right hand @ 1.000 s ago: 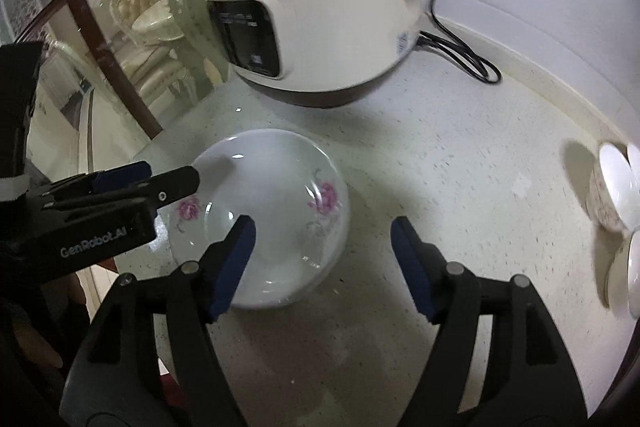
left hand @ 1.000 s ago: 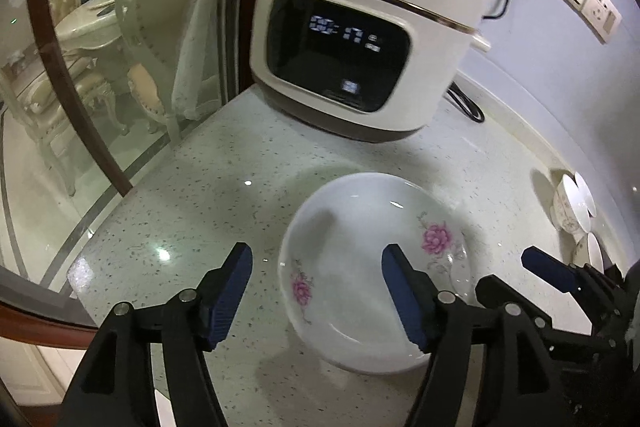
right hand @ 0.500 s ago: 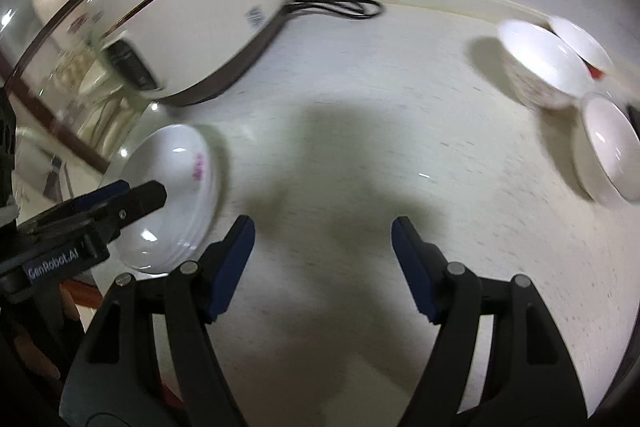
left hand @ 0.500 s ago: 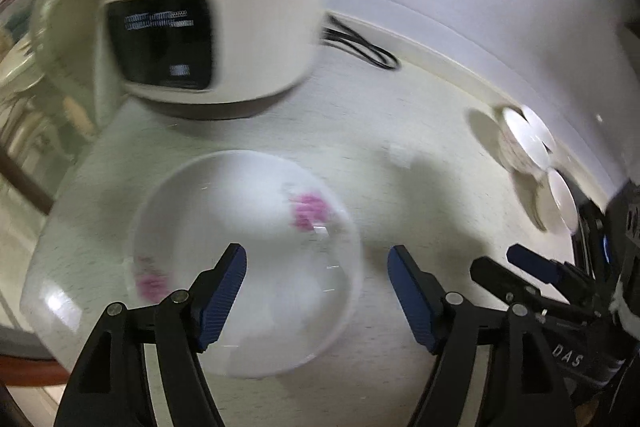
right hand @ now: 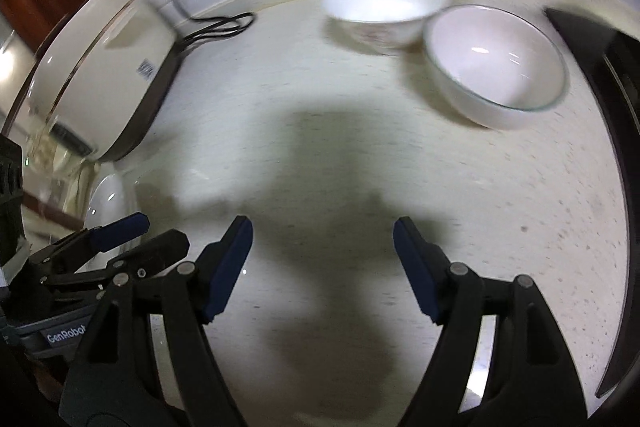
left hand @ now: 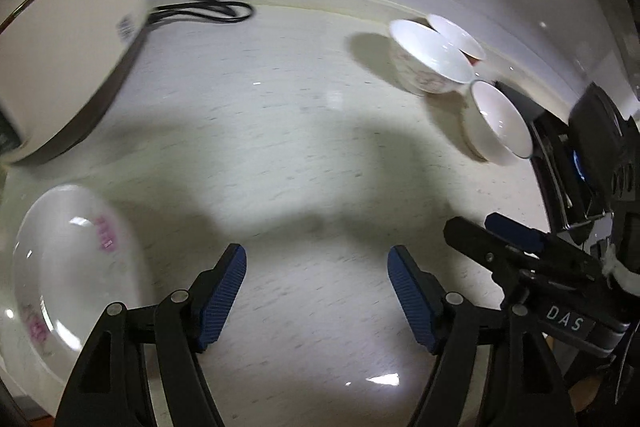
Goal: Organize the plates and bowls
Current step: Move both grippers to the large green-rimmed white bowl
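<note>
L tongs (left hand: 316,291) + R tongs (right hand: 322,267) apart, empty | plate (left hand: 72,267) parked by cooker (left hand: 60,39) | bowls (right hand: 492,67) grouped far side of table (right hand: 320,147), prob next to stack

both claws swing away from the floral plate (left hand: 76,267) toward the three bowls (right hand: 496,67), left claw (left hand: 316,291) opening wider.
</note>
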Action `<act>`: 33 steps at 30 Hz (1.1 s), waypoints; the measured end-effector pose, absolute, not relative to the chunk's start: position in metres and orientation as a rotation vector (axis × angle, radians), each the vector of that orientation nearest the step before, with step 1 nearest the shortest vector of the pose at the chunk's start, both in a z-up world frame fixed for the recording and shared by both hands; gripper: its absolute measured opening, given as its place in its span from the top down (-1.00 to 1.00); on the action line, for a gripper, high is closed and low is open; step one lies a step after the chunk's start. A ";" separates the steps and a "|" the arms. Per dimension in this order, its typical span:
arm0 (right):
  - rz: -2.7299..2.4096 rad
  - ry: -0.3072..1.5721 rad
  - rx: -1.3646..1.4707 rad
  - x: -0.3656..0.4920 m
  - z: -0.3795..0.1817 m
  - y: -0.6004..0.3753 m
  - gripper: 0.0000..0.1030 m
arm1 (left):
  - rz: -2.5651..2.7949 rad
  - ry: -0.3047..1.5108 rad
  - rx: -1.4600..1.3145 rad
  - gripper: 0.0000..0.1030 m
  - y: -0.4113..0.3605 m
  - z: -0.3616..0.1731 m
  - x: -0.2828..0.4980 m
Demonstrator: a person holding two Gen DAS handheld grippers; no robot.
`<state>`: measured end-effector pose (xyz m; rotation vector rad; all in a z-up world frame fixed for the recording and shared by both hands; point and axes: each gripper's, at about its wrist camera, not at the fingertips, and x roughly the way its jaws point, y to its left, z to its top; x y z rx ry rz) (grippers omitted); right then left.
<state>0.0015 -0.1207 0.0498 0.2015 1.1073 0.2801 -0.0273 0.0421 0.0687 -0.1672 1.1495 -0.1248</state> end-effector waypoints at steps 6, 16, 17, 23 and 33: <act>0.180 1.085 0.258 0.000 0.054 -0.170 -0.49 | -0.191 1.149 -0.109 -0.44 0.001 0.066 -0.004; 0.031 1.007 0.376 0.005 0.066 -0.238 -0.50 | -0.288 1.137 -0.079 -0.44 -0.053 0.071 0.023; 0.022 0.999 0.383 0.006 0.067 -0.243 -0.50 | -0.293 1.135 -0.081 -0.44 -0.056 0.071 0.026; -0.028 0.981 0.445 0.021 0.068 -0.265 -0.50 | -0.317 1.133 -0.178 -0.44 -0.070 0.075 0.048; -0.020 0.994 0.450 0.053 0.062 -0.260 -0.50 | -0.309 1.192 -0.396 -0.44 -0.073 0.056 0.098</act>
